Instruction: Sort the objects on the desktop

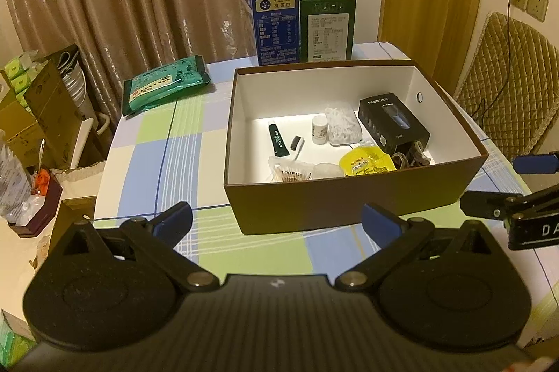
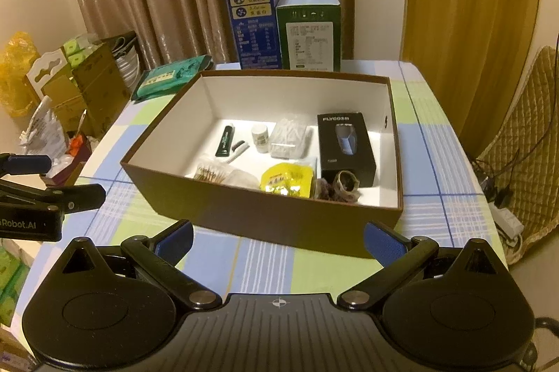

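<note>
A brown box (image 1: pixel 314 208) with a white inside stands on the checked tablecloth; it also shows in the right wrist view (image 2: pixel 265 214). It holds a black shaver carton (image 1: pixel 393 122) (image 2: pixel 346 145), a yellow pouch (image 1: pixel 368 162) (image 2: pixel 286 180), a green tube (image 1: pixel 277 138) (image 2: pixel 226 141), a small white bottle (image 1: pixel 320 129) (image 2: pixel 261 138), cotton swabs (image 1: pixel 291 171) (image 2: pixel 211 171) and other small items. My left gripper (image 1: pixel 277 225) is open and empty in front of the box. My right gripper (image 2: pixel 277 241) is open and empty, also in front of it.
A green packet (image 1: pixel 164 84) (image 2: pixel 167 77) lies on the table's far left. A blue carton (image 1: pixel 274 12) (image 2: pixel 253 19) and a green carton (image 1: pixel 326 22) (image 2: pixel 311 29) stand behind the box. Cardboard boxes (image 1: pixel 38 113) stand left of the table, a padded chair (image 1: pixel 506 85) to the right.
</note>
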Action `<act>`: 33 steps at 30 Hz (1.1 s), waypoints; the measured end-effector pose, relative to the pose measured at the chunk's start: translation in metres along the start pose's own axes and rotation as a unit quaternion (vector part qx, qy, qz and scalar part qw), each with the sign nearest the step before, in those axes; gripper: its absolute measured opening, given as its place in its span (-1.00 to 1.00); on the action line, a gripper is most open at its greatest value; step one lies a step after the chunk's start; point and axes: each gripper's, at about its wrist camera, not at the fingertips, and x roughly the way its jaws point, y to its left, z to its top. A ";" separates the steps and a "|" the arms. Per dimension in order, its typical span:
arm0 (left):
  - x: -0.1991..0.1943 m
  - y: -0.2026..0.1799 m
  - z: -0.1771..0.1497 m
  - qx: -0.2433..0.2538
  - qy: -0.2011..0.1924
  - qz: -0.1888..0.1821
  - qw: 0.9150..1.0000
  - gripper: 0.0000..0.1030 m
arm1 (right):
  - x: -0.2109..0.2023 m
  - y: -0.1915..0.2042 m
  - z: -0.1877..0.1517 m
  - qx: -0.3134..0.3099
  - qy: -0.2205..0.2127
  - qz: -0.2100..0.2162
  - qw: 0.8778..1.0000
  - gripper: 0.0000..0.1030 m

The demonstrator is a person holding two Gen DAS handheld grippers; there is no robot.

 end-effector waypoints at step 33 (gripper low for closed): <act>-0.009 -0.012 -0.037 0.005 0.038 0.019 0.999 0.98 | -0.004 0.011 -0.030 -0.027 0.031 0.010 0.999 0.96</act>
